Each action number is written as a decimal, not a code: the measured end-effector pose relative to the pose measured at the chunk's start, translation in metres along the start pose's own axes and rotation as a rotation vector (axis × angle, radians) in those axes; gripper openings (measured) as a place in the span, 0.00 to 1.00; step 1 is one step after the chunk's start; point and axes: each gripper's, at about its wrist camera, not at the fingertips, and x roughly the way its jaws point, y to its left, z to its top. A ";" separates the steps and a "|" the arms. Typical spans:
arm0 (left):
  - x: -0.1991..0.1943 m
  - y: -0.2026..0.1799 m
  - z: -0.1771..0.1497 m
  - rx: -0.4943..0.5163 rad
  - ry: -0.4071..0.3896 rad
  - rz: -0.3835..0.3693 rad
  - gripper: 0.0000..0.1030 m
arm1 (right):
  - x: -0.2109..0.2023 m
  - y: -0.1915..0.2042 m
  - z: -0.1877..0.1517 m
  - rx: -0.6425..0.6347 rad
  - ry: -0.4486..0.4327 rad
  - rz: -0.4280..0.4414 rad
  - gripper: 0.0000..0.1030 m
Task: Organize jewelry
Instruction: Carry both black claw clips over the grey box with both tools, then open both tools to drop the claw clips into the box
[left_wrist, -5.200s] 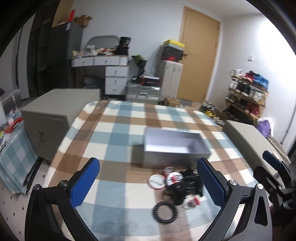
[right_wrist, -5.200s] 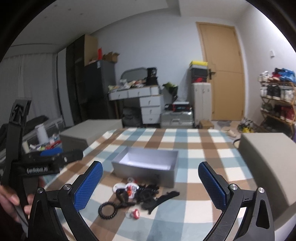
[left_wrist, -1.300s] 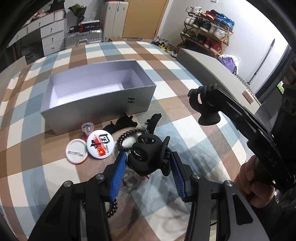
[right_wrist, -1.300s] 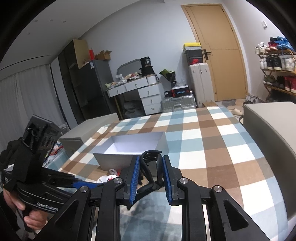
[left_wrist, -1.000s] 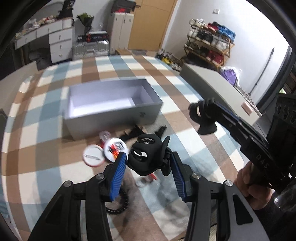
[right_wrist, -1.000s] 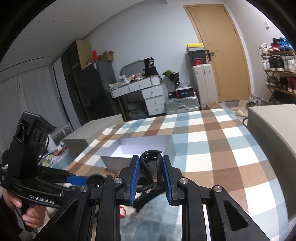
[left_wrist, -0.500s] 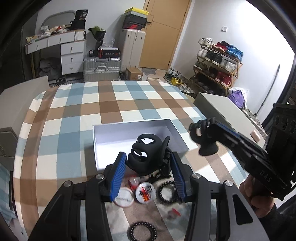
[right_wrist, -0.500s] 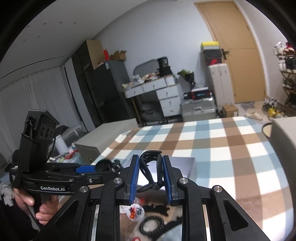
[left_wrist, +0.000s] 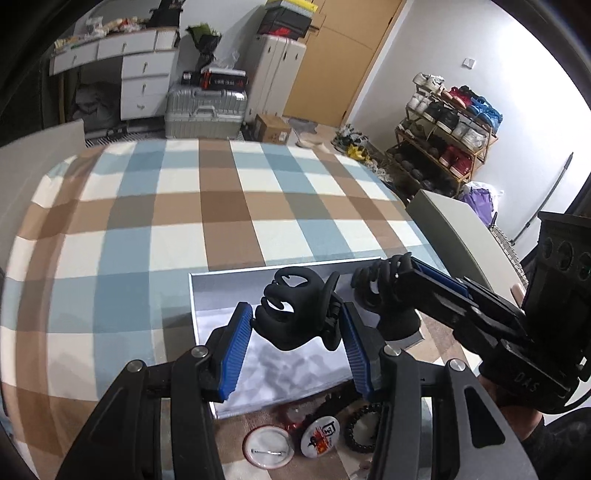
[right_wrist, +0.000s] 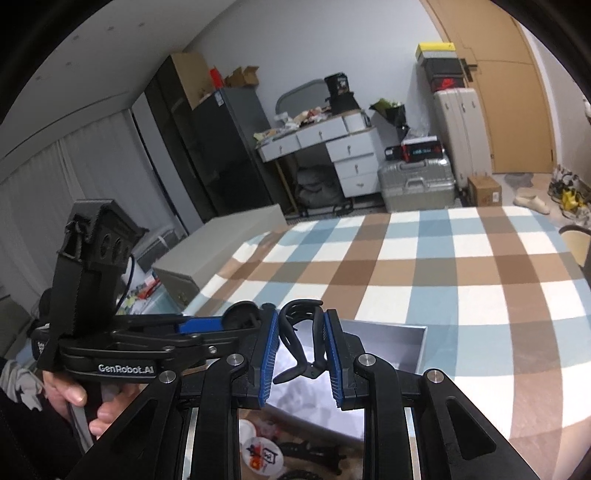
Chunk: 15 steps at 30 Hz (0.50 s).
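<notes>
My left gripper (left_wrist: 295, 328) is shut on a large black claw hair clip (left_wrist: 291, 310) and holds it above the open grey box (left_wrist: 207, 280). My right gripper (right_wrist: 301, 350) is shut on a thinner black hair clip (right_wrist: 301, 339), also above the box (right_wrist: 406, 336); in the left wrist view it (left_wrist: 399, 273) reaches in from the right with its clip (left_wrist: 376, 284). Two round badges (left_wrist: 267, 446), a black coil hair tie (left_wrist: 364, 432) and other small pieces lie on the checked cloth (left_wrist: 184, 206) in front of the box.
The table has a blue, brown and white checked cloth. A grey bench (left_wrist: 458, 229) stands at its right, a grey cabinet (right_wrist: 221, 243) at its left. Beyond are a desk, a suitcase, a shoe rack and a door.
Both grippers have carried their clips forward and over the box. The box now lies directly under both clips; the loose pieces have dropped to the bottom of the views.
</notes>
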 end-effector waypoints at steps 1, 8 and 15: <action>0.002 0.001 0.000 -0.003 0.008 -0.005 0.41 | 0.004 -0.002 -0.001 0.004 0.011 0.004 0.23; 0.013 0.009 -0.001 -0.026 0.050 -0.016 0.42 | 0.021 -0.003 -0.005 -0.001 0.076 -0.009 0.23; 0.013 0.009 -0.001 -0.011 0.055 -0.029 0.42 | 0.032 -0.006 -0.005 0.016 0.095 -0.034 0.27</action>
